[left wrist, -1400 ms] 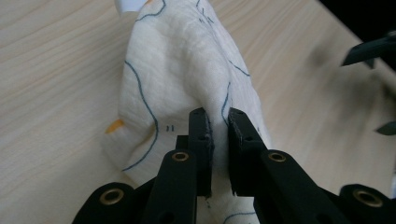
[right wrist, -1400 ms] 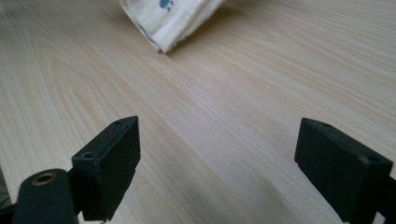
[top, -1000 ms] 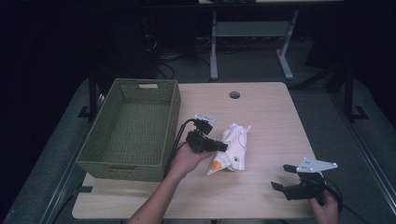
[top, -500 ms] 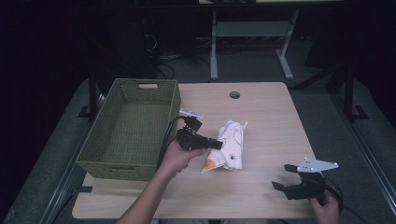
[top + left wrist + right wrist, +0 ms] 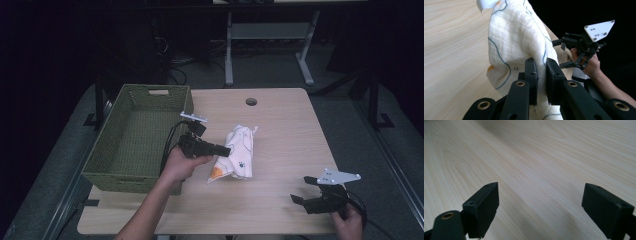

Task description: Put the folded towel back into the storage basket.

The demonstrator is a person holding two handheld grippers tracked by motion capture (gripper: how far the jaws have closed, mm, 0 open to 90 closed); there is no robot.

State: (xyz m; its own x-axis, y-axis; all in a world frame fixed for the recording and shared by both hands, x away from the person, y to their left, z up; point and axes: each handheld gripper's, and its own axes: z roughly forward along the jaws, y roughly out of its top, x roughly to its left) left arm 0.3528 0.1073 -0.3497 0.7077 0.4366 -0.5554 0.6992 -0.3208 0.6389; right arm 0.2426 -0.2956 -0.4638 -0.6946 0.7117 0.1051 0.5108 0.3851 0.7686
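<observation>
Step in hand: a printed white cloth (image 5: 236,156) was gripped for transfer.
Left hand-held gripper (image 5: 541,75): clamped tight on a fold of the cloth.
Cloth: mid-bench, partly raised, just beside the green woven basket (image 5: 131,172) at the left edge.
Right hand-held gripper (image 5: 303,193): spread wide, nothing held, near the front right corner.
Next move: a lift clearing the basket wall is judged necessary.

Place: a lab or test room, dark around the work area.
Shows it: bare wooden bench (image 5: 280,125) with cable hole (image 5: 251,102); metal desk frame (image 5: 265,45) and loose cables (image 5: 187,75) behind.
</observation>
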